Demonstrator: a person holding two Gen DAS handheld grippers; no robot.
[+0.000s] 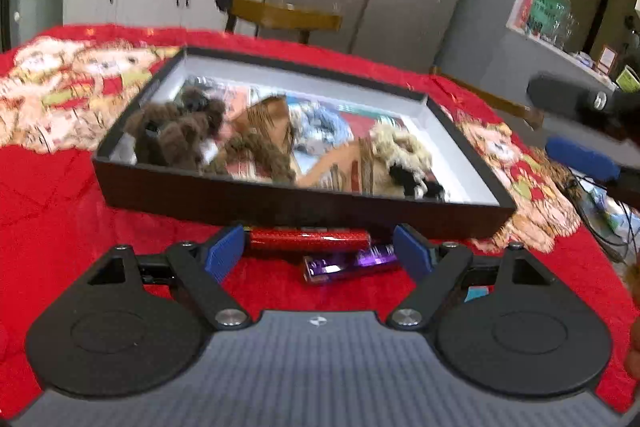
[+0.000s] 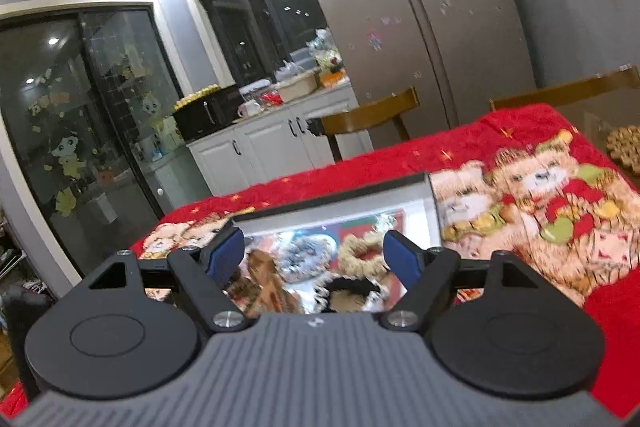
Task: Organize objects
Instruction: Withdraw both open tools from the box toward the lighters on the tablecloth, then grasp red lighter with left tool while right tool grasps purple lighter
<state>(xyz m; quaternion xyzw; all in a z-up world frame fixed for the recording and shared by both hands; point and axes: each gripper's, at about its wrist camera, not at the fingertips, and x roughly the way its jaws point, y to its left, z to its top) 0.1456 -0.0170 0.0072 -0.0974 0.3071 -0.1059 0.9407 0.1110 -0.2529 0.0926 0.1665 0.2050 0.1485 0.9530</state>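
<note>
Left gripper [image 1: 318,251]: jaws spread wide, low centre of the left wrist view; nothing pinched
Red tube [image 1: 308,240]: lies on the cloth between the 2 blue pads, touching neither that I can tell; just in front of the box
Purple tube [image 1: 348,263]: just below the red one, slanted
Box [image 1: 280,205]: black, shallow, centre frame on the red cloth [image 1: 60,195]; fuzzy hair ties [image 1: 176,131] inside
Right gripper [image 2: 314,255]: jaws spread, empty, above the box [image 2: 332,199]; also at right edge of the left wrist view

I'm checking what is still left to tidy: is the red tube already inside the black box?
No: the red tube lies on the red cloth outside the black box, against its near wall.
</note>
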